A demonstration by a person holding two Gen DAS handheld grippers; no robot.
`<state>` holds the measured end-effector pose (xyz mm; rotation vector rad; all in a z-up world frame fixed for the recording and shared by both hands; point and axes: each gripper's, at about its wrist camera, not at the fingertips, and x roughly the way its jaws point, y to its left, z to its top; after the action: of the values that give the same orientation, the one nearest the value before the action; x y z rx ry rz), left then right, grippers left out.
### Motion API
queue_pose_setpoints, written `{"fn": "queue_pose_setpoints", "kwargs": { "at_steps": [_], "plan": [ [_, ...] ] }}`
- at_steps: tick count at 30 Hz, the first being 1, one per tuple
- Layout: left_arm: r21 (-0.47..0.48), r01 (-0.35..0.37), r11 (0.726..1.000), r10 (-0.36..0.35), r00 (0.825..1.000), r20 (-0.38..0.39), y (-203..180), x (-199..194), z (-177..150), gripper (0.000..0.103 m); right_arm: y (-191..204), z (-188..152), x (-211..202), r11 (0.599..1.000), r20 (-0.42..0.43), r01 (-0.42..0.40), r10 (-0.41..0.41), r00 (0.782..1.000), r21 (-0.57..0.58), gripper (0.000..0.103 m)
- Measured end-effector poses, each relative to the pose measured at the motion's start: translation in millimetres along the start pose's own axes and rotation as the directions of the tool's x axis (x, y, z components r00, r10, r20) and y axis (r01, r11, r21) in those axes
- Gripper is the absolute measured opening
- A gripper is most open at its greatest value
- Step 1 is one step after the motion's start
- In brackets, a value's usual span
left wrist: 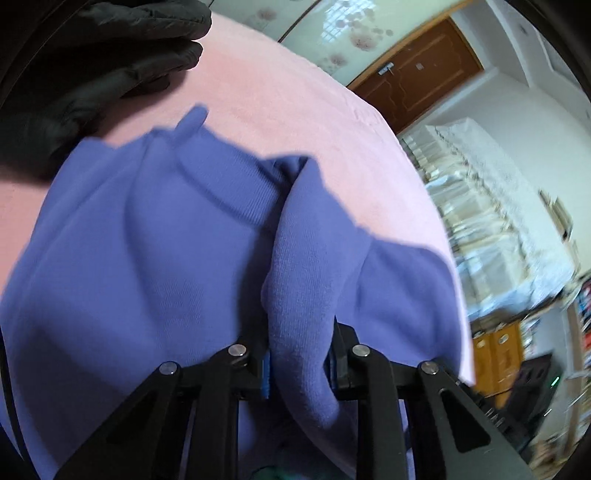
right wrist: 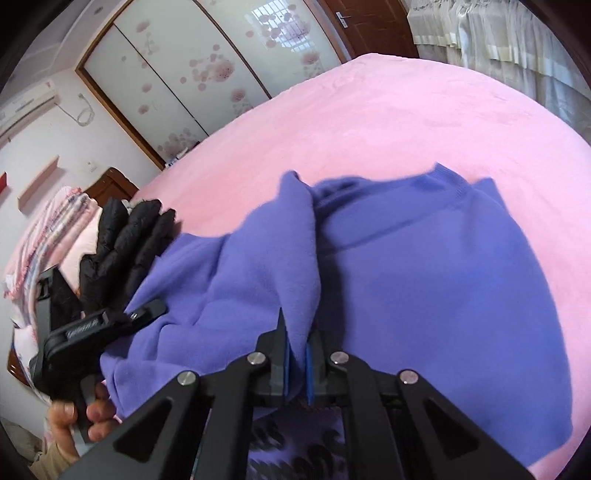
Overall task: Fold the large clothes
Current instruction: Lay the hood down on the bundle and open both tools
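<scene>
Pinching a fold of the sweater (left wrist: 155,258) in my left gripper (left wrist: 301,363); my right gripper (right wrist: 297,363) nips another fold; both over the pink bed (right wrist: 369,129).

It was a home bedroom. A bed (right wrist: 369,122) under a pink cover filled most of both views, with folded bedding (right wrist: 55,221) stacked at its head. Behind it stood a sliding wardrobe (right wrist: 192,74) with flowered frosted panels, a wooden door (left wrist: 417,77), an air conditioner (right wrist: 26,103) on the wall, and pale curtains (right wrist: 480,33).
</scene>
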<state>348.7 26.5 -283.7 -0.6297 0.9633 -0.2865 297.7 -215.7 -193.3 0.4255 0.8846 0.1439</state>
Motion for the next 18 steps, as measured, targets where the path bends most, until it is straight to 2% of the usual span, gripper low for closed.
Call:
{"fn": "queue_pose_setpoints", "kwargs": {
  "at_steps": [3, 5, 8, 10, 13, 15, 17, 18],
  "plan": [
    [0.011, 0.033, 0.999, -0.034, 0.999, 0.031, 13.8, 2.6, -11.9, 0.021, -8.6, -19.2, 9.6, 0.999, -0.014, 0.042, -0.042, 0.999, -0.029, 0.005],
    [0.002, 0.059, 0.998, -0.059, 0.998, 0.025, 16.9, 1.9, -12.3, 0.023, -6.9, -27.8, 11.4, 0.995, 0.007, 0.066, -0.066, 0.998, -0.074, 0.005],
    [0.037, 0.054, 0.998, -0.055, 0.998, 0.009, 18.9, -4.1, -9.1, 0.025, 7.7, -31.3, 8.1, 0.977, 0.043, 0.136, -0.130, 0.991, -0.167, 0.008],
    [0.065, 0.041, 0.997, -0.042, 0.999, 0.000, 15.1, -6.1, -7.7, 0.030, 11.4, -30.8, 5.5, 0.970, 0.043, 0.155, -0.150, 0.988, -0.189, 0.015],
    [0.090, 0.019, 0.996, -0.019, 1.000, -0.005, 3.2, -12.7, -7.9, 0.046, 11.0, -26.8, -1.8, 0.972, 0.033, 0.156, -0.152, 0.988, -0.177, 0.021],
    [0.097, -0.001, 0.995, 0.001, 1.000, 0.002, -3.3, -24.2, -10.9, 0.072, 10.6, -25.3, -10.3, 0.975, 0.036, 0.155, -0.151, 0.988, -0.161, 0.025],
    [0.116, -0.054, 0.992, 0.051, 0.998, 0.031, -11.3, -36.1, -13.8, 0.085, 13.0, -24.8, -21.5, 0.976, 0.042, 0.155, -0.150, 0.988, -0.151, 0.026],
    [0.126, -0.083, 0.988, 0.078, 0.996, 0.044, -15.7, -43.9, -15.6, 0.088, 15.5, -25.9, -25.8, 0.976, 0.046, 0.155, -0.150, 0.988, -0.154, 0.026]
  ]
}}
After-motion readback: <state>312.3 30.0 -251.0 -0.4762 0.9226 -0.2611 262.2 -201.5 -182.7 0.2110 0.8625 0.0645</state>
